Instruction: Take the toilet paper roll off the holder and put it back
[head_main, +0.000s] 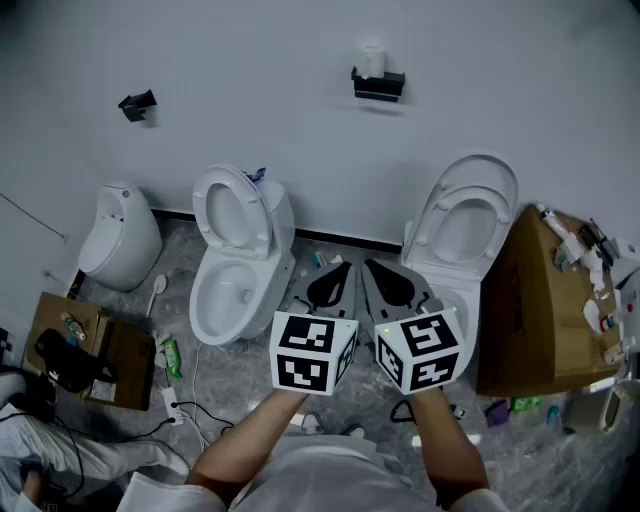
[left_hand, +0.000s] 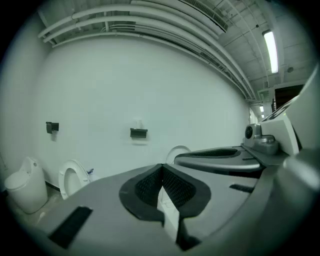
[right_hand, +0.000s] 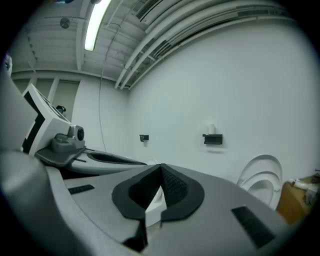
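Note:
A white toilet paper roll (head_main: 373, 58) stands upright on top of a black wall holder (head_main: 378, 85), high on the white wall. The left gripper view also shows the roll (left_hand: 138, 123) and holder (left_hand: 138, 133), and so does the right gripper view, with roll (right_hand: 211, 129) and holder (right_hand: 213, 139). My left gripper (head_main: 343, 268) and right gripper (head_main: 372, 268) are side by side in front of me, far below the holder. Both point toward the wall. Each is shut with its tips touching and nothing between them, left (left_hand: 161, 168) and right (right_hand: 160, 168).
A second black holder (head_main: 137, 104) hangs on the wall at the left. On the floor stand a small white toilet (head_main: 118, 236), a middle toilet (head_main: 235, 255) and a right toilet (head_main: 465, 215), both with lids up. A cardboard box (head_main: 540, 300) is at the right. Cables and clutter lie at the lower left.

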